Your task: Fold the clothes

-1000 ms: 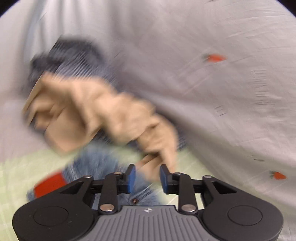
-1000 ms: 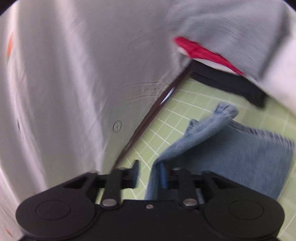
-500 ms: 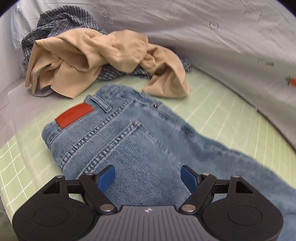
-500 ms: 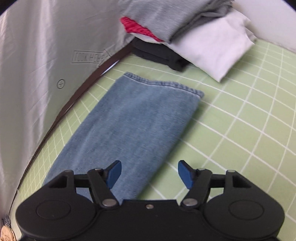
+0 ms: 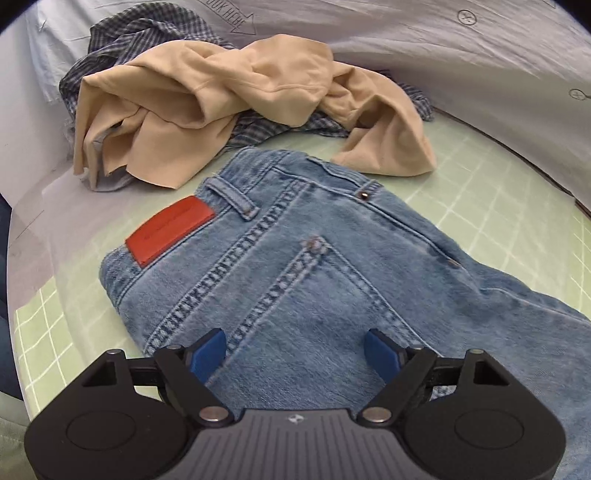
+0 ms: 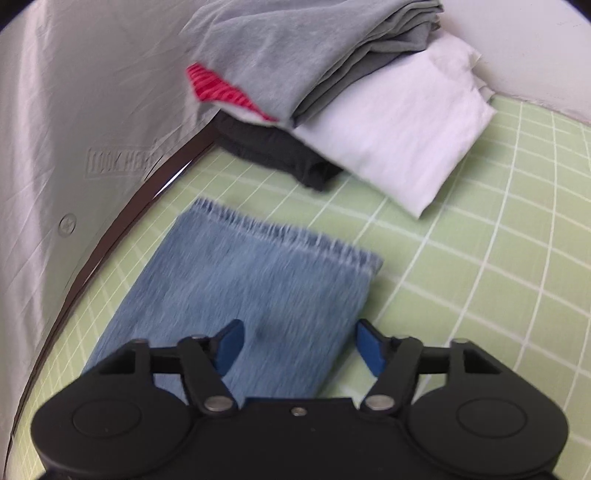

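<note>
Blue jeans [image 5: 303,280] lie flat on the green grid mat [image 5: 491,192], waistband with a red patch [image 5: 170,230] facing away from me. My left gripper [image 5: 295,354] hovers over the seat area, its jaws opening, blue pads wide apart with denim below them, not pinched. In the right wrist view the jeans' leg end [image 6: 255,280] with its frayed hem lies on the mat. My right gripper [image 6: 297,345] stands over that leg, jaws closing but still apart, gripping nothing.
A crumpled beige garment [image 5: 221,99] lies on a checked shirt [image 5: 147,33] beyond the waistband. Folded grey [image 6: 306,51], white [image 6: 399,140], black [image 6: 273,155] and red-striped [image 6: 218,88] clothes are stacked beyond the leg hem. A white sheet [image 6: 74,110] borders the mat.
Both grippers let go of the jeans and opened. The jeans now lie flat on the mat. Both views have dropped closer to the denim.
</note>
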Tool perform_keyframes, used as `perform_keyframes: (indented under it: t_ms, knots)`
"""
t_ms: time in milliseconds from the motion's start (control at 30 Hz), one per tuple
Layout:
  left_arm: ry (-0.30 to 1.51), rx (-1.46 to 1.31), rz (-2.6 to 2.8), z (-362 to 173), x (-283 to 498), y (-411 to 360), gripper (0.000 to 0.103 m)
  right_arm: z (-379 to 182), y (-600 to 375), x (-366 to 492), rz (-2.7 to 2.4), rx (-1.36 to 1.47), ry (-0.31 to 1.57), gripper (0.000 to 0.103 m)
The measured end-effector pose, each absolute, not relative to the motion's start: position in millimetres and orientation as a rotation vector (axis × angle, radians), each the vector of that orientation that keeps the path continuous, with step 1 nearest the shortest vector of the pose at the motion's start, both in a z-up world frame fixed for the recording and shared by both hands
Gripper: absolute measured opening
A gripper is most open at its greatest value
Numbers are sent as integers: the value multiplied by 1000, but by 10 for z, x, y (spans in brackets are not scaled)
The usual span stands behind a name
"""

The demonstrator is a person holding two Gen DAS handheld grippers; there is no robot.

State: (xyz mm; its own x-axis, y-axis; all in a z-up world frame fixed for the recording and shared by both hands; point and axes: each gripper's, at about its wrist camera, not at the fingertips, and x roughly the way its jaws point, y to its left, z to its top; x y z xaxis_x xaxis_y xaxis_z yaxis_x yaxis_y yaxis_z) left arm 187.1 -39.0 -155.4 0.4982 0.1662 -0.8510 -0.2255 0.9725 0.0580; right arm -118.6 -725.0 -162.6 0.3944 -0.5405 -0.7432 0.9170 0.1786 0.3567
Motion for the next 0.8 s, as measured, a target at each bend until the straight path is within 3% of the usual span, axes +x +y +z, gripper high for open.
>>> perform_keyframes:
  t_ms: [167, 267, 600, 633, 667, 700, 767, 800]
  knots:
    - [1030, -73, 226, -1602, 1886, -348, 88, -1570, -7438, -1144, -1056, 866, 510, 22]
    - [1026, -74, 236, -1648, 1891, -377, 93, -1423, -7404, -1046, -1017, 776, 512, 16]
    - [1032, -104, 239, -1758, 1876, -358, 103, -561, -7125, -1005, -938, 567, 273, 13]
    - [1030, -112, 239, -1763, 1868, -348, 103, -647, -7187, -1017, -963, 584, 307, 18]
    - [1028, -108, 238, -1764, 1866, -355, 103, -789, -7279, -1004, -1010, 597, 392, 34]
    - [1026, -108, 239, -1764, 1863, -360, 103, -932, -7365, -993, -1067, 608, 488, 40]
    - [1028, -118, 234, -1746, 1854, -348, 103, -1187, -7478, -997, -1208, 619, 705, 38]
    - [1029, -128, 229, -1731, 1846, -334, 102, -1198, -7444, -1054, -1219, 622, 708, 39]
